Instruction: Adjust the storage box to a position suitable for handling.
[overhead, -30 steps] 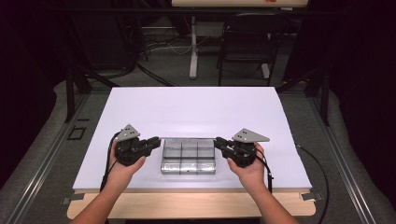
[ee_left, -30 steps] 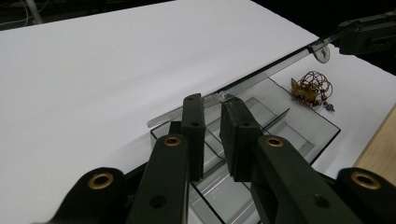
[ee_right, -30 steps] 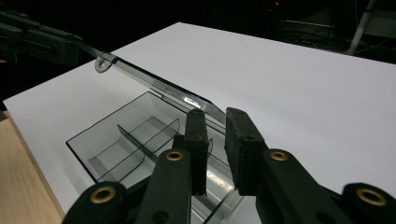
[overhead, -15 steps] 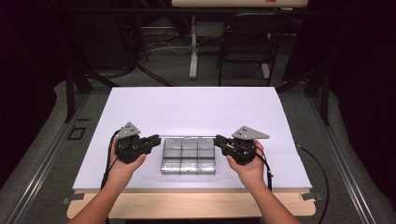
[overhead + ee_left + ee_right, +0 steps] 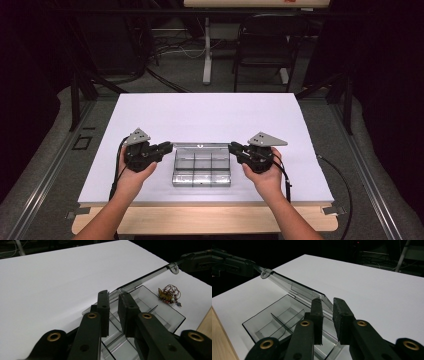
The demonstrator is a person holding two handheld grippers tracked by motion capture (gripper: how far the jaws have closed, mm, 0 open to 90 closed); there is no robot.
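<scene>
Both grippers have the clear lid (image 5: 200,146) by its ends. The left gripper (image 5: 169,146) is at the left far corner of the compartment box (image 5: 201,172) and the right gripper (image 5: 233,146) at its right far corner. Each pair of fingers (image 5: 103,305) is pinched nearly together on a thin corner of the lid. The lid stands tilted up along the box's far side, apparently hinged there, and the box's compartments below it look empty. To my eye the step is swinging that lid, and doing it well would mean moving both hands evenly along the hinge's arc, so the thin plastic does not twist or slip out of such small bites. The box itself is light and unheld, so a lopsided pull could drag or tip it. Beyond the box the white bench (image 5: 200,110) is bare, with plenty of room to lay the lid back. A small wire trinket (image 5: 169,293) lies just beside the box's right end, and the bench's front edge runs close behind the box on the person's side.
</scene>
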